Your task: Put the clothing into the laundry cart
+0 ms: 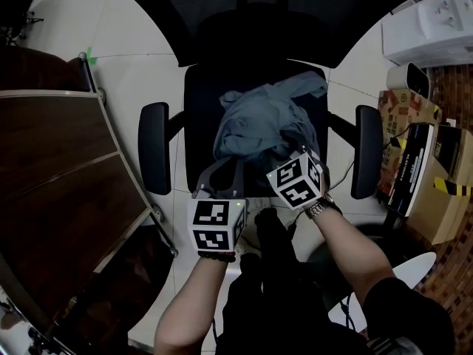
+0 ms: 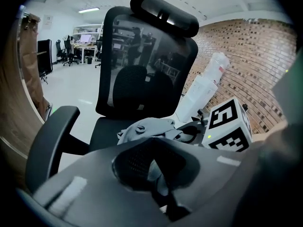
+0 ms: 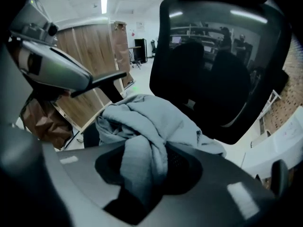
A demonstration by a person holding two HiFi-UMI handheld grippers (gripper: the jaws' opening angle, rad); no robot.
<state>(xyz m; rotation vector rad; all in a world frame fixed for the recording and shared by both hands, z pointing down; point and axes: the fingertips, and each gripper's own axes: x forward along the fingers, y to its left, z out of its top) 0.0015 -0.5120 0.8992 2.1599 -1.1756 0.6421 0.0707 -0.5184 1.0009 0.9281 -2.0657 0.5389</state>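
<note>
A crumpled grey-blue garment (image 1: pixel 262 120) lies on the seat of a black office chair (image 1: pixel 199 102). Both grippers are at its near edge. My right gripper (image 1: pixel 293 152) is shut on a thick fold of the garment (image 3: pixel 142 117), which hangs down between the jaws (image 3: pixel 142 174). My left gripper (image 1: pixel 220 170) reaches the garment's lower left edge. A thin strip of the cloth (image 2: pixel 147 126) sits pinched in its jaw gap (image 2: pixel 158 178). The right gripper's marker cube (image 2: pixel 229 124) shows just to the right in the left gripper view.
The chair's armrests (image 1: pixel 154 146) (image 1: pixel 368 150) flank the seat, and its mesh back (image 2: pixel 142 65) rises behind. A wooden desk (image 1: pixel 59 161) stands at the left. Cardboard boxes (image 1: pixel 414 124) and a white unit (image 1: pixel 429 21) crowd the right, by a brick wall (image 2: pixel 246 60).
</note>
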